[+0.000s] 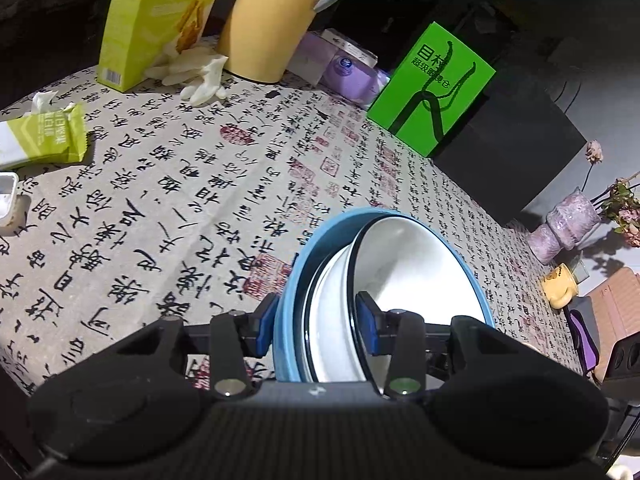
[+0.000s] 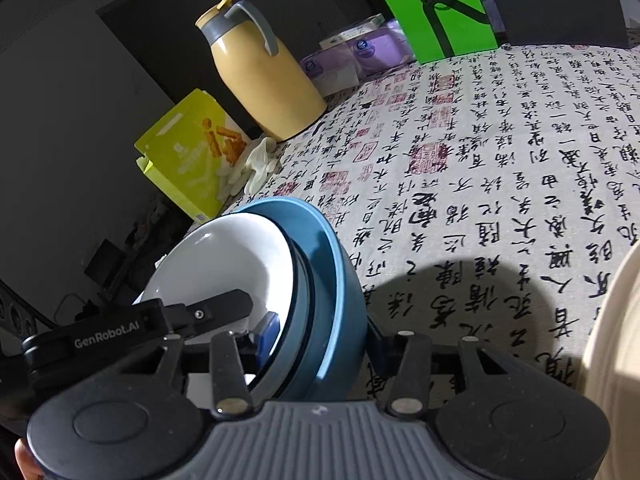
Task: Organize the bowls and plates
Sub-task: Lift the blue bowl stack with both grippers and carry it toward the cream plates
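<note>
A stack of nested bowls hangs tilted over the calligraphy tablecloth (image 1: 192,184), gripped from two sides. The outer one is a blue bowl (image 1: 292,288) with a white bowl (image 1: 408,264) and another white, dark-rimmed one inside it. My left gripper (image 1: 316,320) is shut on the stack's rim, one pad outside the blue wall and one inside the white bowl. In the right wrist view my right gripper (image 2: 322,336) clamps the opposite rim of the blue bowl (image 2: 336,280) the same way. A finger of the left gripper (image 2: 224,304) reaches into the white bowl (image 2: 224,256). The stack casts a shadow on the cloth.
At the table's back stand a yellow jug (image 1: 272,20), a yellow-green snack box (image 1: 152,20), white gloves (image 1: 196,72), purple tissue packs (image 1: 352,72), a green bag (image 1: 432,88) and a black box (image 1: 508,148). A green tissue pack (image 1: 44,140) lies left; a vase (image 1: 568,224) and a yellow mug (image 1: 560,284) stand right.
</note>
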{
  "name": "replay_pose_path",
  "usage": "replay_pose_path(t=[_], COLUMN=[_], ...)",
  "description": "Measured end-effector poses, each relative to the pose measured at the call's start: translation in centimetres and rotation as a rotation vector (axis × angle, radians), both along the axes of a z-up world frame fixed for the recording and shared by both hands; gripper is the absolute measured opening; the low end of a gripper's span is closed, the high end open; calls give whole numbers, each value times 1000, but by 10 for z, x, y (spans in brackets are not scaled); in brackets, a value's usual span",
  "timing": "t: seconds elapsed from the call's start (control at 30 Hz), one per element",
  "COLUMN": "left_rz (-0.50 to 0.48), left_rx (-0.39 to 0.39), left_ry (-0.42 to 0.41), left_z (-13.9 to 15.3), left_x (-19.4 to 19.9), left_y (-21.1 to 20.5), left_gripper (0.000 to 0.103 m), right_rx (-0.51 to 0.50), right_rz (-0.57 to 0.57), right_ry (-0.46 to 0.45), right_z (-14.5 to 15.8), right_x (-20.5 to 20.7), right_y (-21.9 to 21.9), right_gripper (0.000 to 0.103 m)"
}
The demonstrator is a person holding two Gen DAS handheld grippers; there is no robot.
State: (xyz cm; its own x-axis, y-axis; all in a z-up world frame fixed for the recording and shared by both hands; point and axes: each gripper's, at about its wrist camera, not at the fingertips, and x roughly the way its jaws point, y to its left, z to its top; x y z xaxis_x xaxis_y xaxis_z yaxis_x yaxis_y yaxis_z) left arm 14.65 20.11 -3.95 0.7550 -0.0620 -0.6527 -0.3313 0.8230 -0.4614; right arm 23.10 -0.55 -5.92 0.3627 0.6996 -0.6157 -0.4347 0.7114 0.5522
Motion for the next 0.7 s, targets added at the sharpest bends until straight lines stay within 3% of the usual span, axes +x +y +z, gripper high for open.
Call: replay_pose_path(t=[0.7], left_rz=[-31], left_rx=[5], left_ry=[-19], left_z=[15], left_x=[6], left_y=[-34], left_gripper=[42], right_rx=[19], right_rz=[-38], right_ry=[-20], right_z=[13], right_x=[-2], right_y=[-42], right_gripper=[45])
